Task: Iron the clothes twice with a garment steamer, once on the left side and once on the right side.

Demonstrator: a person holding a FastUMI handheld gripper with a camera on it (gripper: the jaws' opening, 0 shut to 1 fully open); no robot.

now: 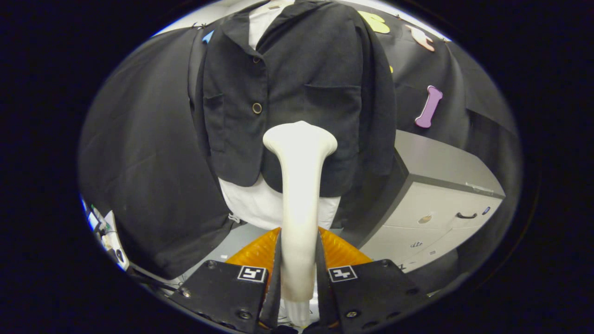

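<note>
Gripper [299,278]: both fingers clamped on the handle of one white garment steamer [299,185], which rises upright between them. Steamer head sits against the lower front of one black jacket [297,79] hung over one white shirt [260,204]. Two buttons visible on the jacket. One grey drawer cabinet [436,204] stands beside the clothes.

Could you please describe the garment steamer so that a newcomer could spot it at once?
Start at the black jacket hanging ahead. In front of its lower hem rises the garment steamer, a pale handle clamped between the gripper fingers. Its flared, rounded head sets it apart from the dark cloth.
</note>
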